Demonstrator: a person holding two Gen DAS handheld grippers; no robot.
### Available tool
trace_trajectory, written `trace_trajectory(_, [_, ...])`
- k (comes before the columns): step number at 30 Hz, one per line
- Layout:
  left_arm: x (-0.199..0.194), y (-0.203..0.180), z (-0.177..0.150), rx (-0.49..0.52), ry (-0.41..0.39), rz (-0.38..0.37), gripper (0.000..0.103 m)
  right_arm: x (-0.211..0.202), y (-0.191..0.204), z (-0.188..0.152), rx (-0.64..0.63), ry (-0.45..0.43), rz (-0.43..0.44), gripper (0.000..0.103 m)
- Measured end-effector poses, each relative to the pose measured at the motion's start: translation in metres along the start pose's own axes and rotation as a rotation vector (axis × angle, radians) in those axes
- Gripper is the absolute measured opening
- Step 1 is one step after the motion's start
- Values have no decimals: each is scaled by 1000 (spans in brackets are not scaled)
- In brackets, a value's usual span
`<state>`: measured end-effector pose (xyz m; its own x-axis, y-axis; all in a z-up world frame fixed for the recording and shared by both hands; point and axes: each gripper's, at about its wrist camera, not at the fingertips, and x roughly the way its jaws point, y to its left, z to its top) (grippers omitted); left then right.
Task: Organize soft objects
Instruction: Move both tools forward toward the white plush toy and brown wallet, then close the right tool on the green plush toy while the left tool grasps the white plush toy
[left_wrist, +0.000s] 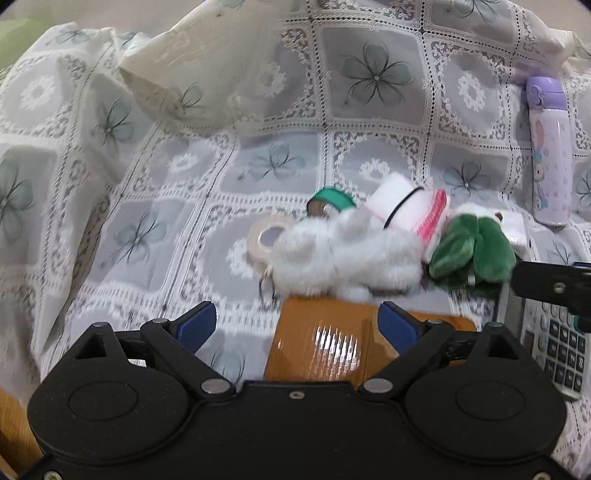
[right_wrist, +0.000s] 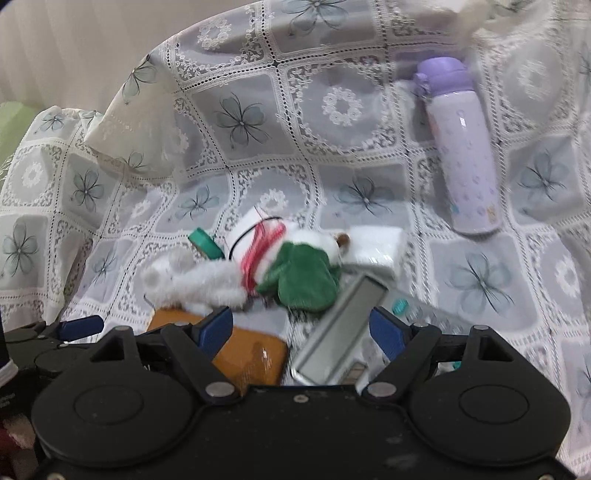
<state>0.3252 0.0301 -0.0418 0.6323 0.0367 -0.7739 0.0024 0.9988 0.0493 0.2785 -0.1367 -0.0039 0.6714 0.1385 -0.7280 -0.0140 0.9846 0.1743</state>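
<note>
Lying jumbled, fluffy white plush (left_wrist: 343, 254), green plush (left_wrist: 472, 258), slightly blurred

A fluffy white plush toy (left_wrist: 347, 254) lies on its side near the front edge of my lace-covered table (left_wrist: 177, 206). A green plush toy (left_wrist: 469, 254) lies touching its right end.
</note>
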Motion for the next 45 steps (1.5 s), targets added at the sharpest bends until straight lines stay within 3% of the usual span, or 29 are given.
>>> trace_trajectory(18, [30,2,12,25,-8,-64,92,81,6,31,0,51,31,78])
trace_trajectory(20, [32,3,14,22,-12,-73,92,87,7,31,-3,57,29,76])
trace_trajectory(22, [33,2,16,21,-15,-80,92,90,8,32,-13,51,0,57])
trace_trajectory(23, [33,2,17,21,-17,-85,92,91,8,32,-24,46,-17,50])
trace_trajectory(27, [32,-3,20,16,-20,-98,92,90,2,34,-33,38,-20,44])
trace_trajectory(36, [36,-20,23,54,-53,-79,98,63,-8,42,10,-24,33,43])
trace_trajectory(45, [41,-27,22,86,-68,-45,99,54,-16,36,28,-32,42,44])
